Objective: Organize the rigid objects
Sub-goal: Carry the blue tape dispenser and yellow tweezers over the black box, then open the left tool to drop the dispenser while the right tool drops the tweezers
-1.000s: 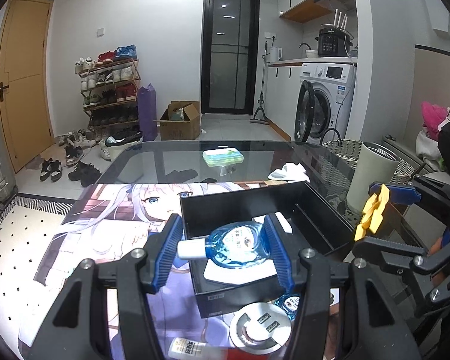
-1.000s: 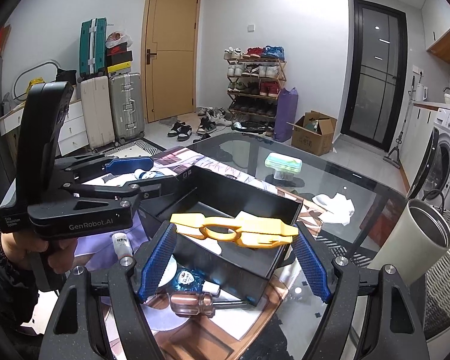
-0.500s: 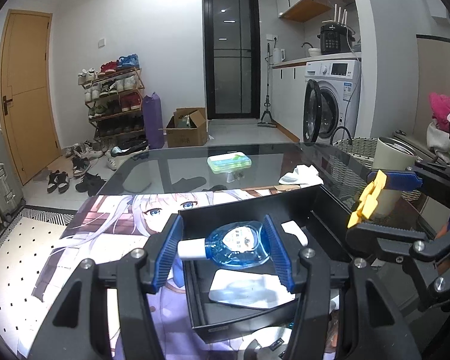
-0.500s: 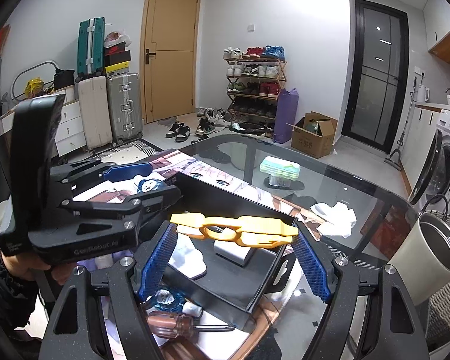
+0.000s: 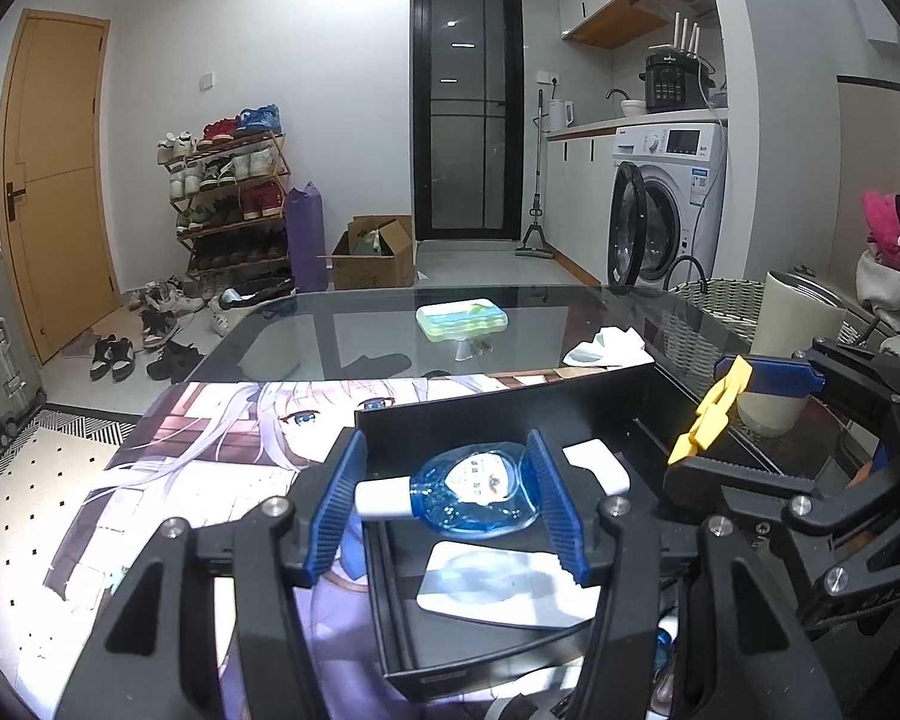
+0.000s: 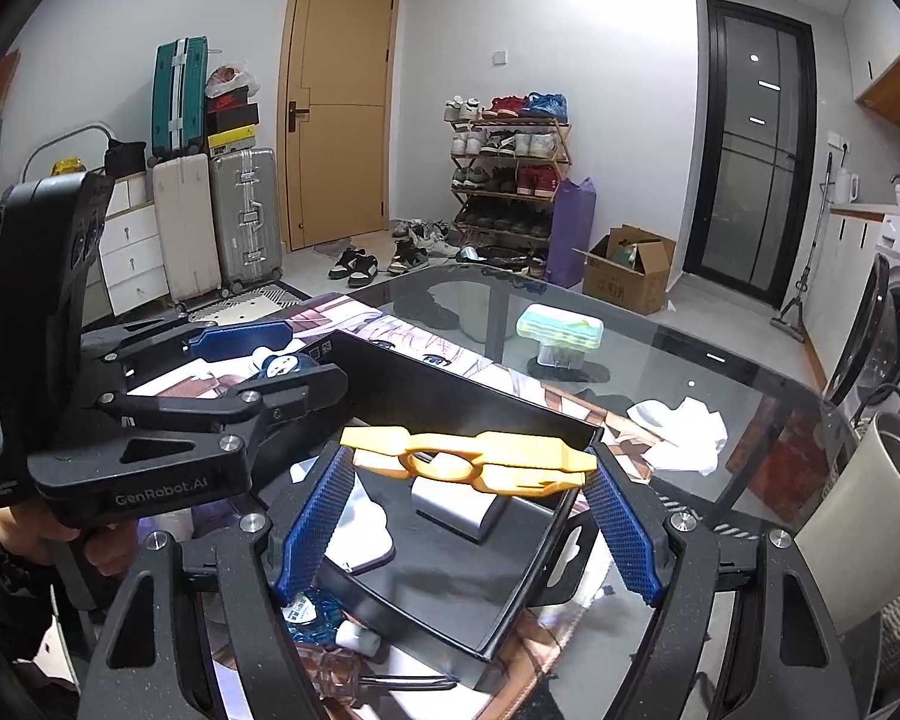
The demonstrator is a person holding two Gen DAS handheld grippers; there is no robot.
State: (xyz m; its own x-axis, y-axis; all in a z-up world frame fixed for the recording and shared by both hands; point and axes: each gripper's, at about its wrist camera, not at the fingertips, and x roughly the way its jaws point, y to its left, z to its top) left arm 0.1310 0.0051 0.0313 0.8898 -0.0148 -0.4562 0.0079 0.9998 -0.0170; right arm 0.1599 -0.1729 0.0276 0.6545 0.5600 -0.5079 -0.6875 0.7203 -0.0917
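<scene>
Both grippers now hang over the black tray [image 5: 570, 387], where a second earlier they stood short of its near wall with more clutter showing in front of it. We take the tray as our landmark.

We find the left gripper [image 5: 450, 507] pinching a blue bottle [image 5: 471, 492] sideways, one pad on the white cap, the other on the base, above the tray's near end and a white card [image 5: 498, 585] on its floor. The right gripper [image 6: 468, 501] pinches a yellow tool [image 6: 468, 462] by its two tips, above the tray's right side and a grey block [image 6: 459, 504] inside.

Risks, in our judgement:
- The bottle is smooth, rounded clear plastic with liquid inside; held end to end, it may pivot or squirt free and roll off the card.
- The tool is thin, flat, hard plastic with ring holes; gripped only at its tips, it may bow or flip on release and land on the block.
- The two grippers work close together over the tray and may knock each other.
- The tray walls are thin, rigid and matt; a low finger may catch one and shove the tray along the printed mat [image 5: 222, 444] on the glossy glass table [image 5: 354, 330].

Another blue bottle [image 6: 309, 615] and a screwdriver with a clear handle [image 6: 354, 675] lie outside the tray's near wall.
</scene>
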